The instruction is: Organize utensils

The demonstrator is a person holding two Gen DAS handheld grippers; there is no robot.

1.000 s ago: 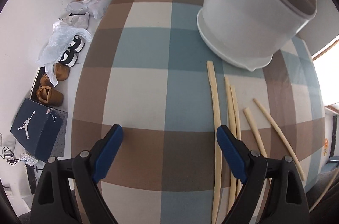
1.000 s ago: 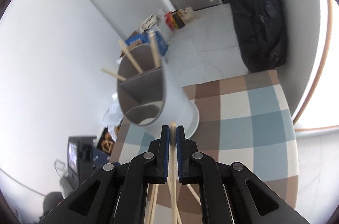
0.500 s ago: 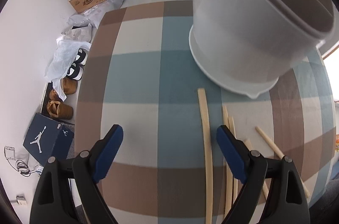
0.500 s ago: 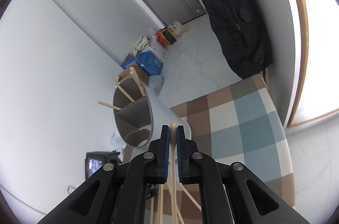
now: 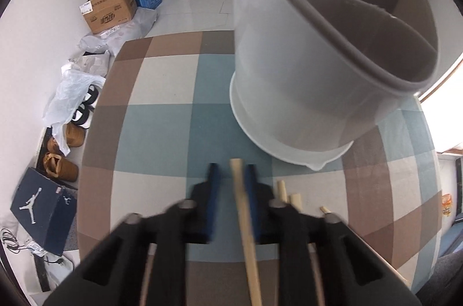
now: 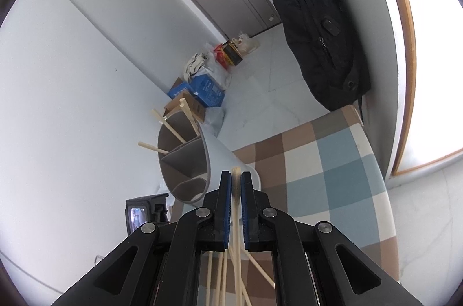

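A grey divided utensil holder (image 5: pixel 306 68) stands on the checked tablecloth (image 5: pixel 162 109); it also shows in the right wrist view (image 6: pixel 185 161) with wooden chopsticks (image 6: pixel 173 129) sticking out of its far compartment. My left gripper (image 5: pixel 231 178) is low over the cloth, its jaws narrowed around a wooden chopstick (image 5: pixel 246 225) that lies against the right pad; a gap remains on the left, and the fingers are motion-blurred. My right gripper (image 6: pixel 236 181) is shut on a chopstick (image 6: pixel 236 190) held up in the air, right of the holder.
More chopsticks (image 5: pixel 289 196) lie on the cloth beside my left gripper and below my right gripper (image 6: pixel 220 277). Cardboard boxes (image 5: pixel 110 7), bags and shoes (image 5: pixel 60 155) sit on the floor at the left. A black bag (image 6: pixel 315 25) hangs at the wall.
My left gripper moved forward toward the holder and its jaws closed in around a chopstick on the cloth. My right gripper rose higher with its chopstick still clamped.
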